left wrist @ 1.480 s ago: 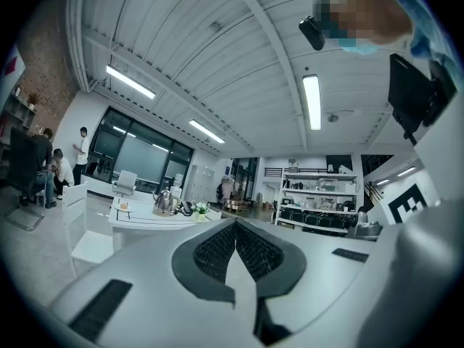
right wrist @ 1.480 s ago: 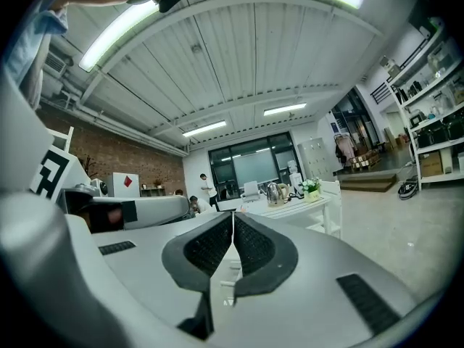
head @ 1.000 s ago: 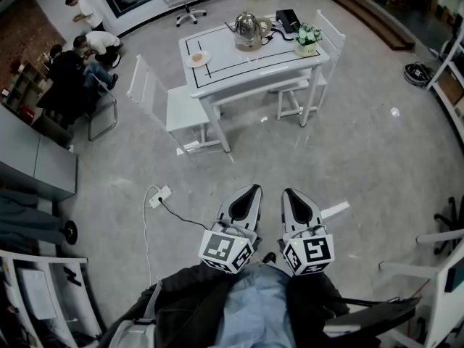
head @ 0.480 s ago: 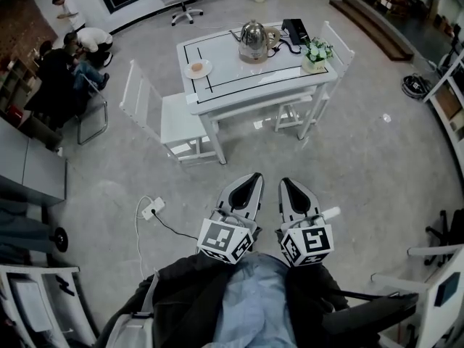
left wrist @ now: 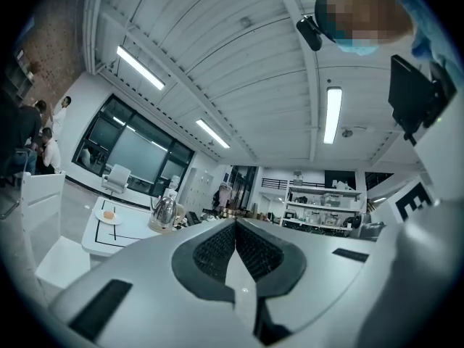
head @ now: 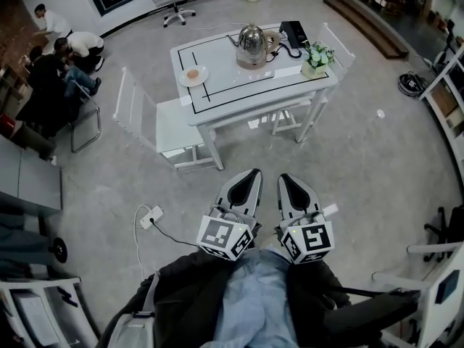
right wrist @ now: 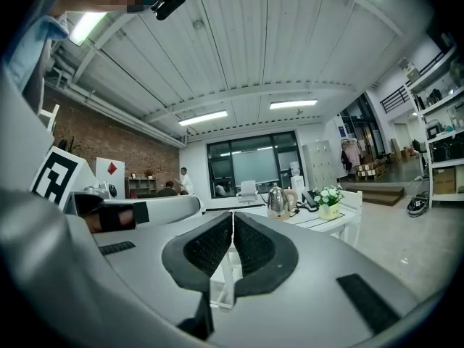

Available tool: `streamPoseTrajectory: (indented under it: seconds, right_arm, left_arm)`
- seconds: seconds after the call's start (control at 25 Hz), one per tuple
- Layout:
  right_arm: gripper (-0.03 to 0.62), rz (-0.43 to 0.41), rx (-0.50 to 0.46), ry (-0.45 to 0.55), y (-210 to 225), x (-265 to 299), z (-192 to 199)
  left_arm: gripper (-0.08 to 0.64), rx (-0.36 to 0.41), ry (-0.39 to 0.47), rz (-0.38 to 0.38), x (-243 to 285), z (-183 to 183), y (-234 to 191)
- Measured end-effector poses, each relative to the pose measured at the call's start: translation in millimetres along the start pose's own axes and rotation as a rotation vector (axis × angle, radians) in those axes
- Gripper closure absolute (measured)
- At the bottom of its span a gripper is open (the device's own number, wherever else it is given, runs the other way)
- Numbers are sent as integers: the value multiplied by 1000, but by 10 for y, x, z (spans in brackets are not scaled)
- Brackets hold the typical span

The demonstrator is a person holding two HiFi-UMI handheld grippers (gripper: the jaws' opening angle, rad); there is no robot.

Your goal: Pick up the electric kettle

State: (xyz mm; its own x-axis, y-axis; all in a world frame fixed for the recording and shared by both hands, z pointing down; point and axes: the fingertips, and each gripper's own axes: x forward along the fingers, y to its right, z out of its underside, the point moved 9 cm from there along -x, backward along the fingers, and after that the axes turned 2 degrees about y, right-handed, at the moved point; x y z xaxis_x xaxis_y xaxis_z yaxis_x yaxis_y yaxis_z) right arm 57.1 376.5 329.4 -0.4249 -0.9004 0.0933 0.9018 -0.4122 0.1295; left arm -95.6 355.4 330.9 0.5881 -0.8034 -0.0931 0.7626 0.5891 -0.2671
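Observation:
The steel electric kettle (head: 251, 45) stands at the far side of a white table (head: 239, 85), also seen small in the left gripper view as the kettle (left wrist: 164, 212) and in the right gripper view as the kettle (right wrist: 277, 201). My left gripper (head: 252, 175) and right gripper (head: 284, 180) are held side by side over the floor, well short of the table, both pointing toward it. Both are shut with nothing between the jaws.
On the table are a plate with food (head: 193, 75), a black phone (head: 293, 32) and a flower pot (head: 316, 56). White chairs (head: 156, 124) stand at the table's left and right. A power strip with cable (head: 151, 217) lies on the floor to my left. People sit at far left (head: 54, 67).
The table and kettle have come closer and lower in the head view as I walk toward them. Both grippers stayed shut, side by side.

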Motion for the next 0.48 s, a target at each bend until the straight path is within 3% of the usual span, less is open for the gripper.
streamPoseTrajectory:
  seconds: [0.48]
  right_arm:
    - [574,13,45,-34,408,458,82]
  left_arm:
    - [549,-20,-72,-18,506,167,-259]
